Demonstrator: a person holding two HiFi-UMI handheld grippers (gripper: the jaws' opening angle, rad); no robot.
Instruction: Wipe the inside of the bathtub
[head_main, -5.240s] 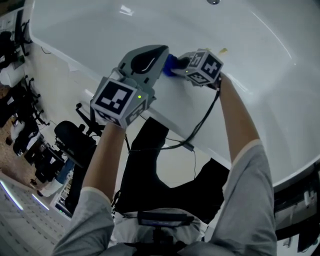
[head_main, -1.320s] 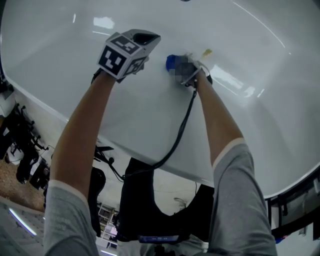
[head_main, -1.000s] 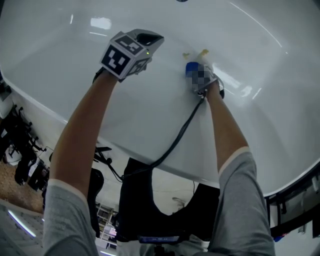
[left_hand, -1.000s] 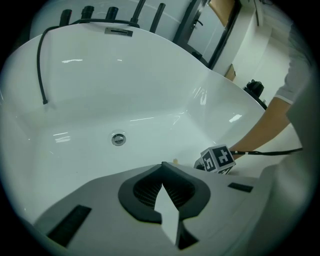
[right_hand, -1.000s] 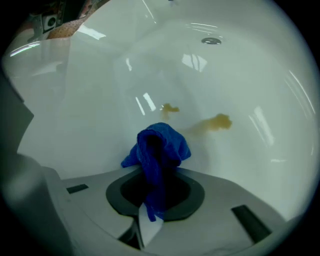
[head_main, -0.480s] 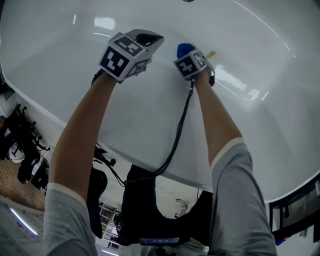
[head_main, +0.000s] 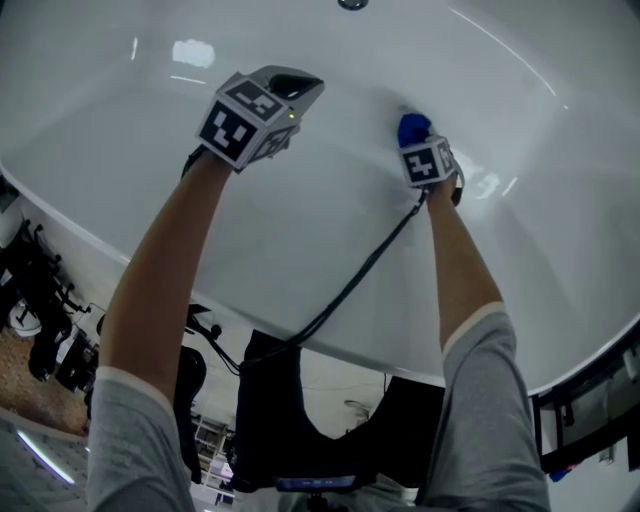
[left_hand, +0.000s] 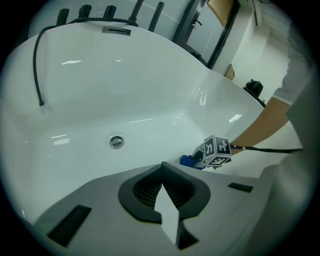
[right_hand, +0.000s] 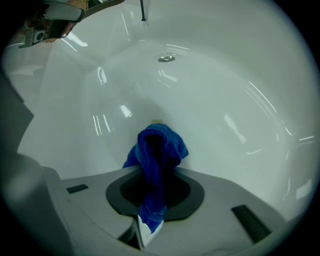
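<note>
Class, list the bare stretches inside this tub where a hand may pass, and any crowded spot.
Bare: bathtub floor between drain and blue cloth; also the stretch between left tool and right tool. Crowded only around the cloth, clamped in the right tool.

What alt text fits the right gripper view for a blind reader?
The right gripper holds a blue cloth in its shut jaws, close to the inner surface of the white bathtub. The drain shows farther off.
</note>
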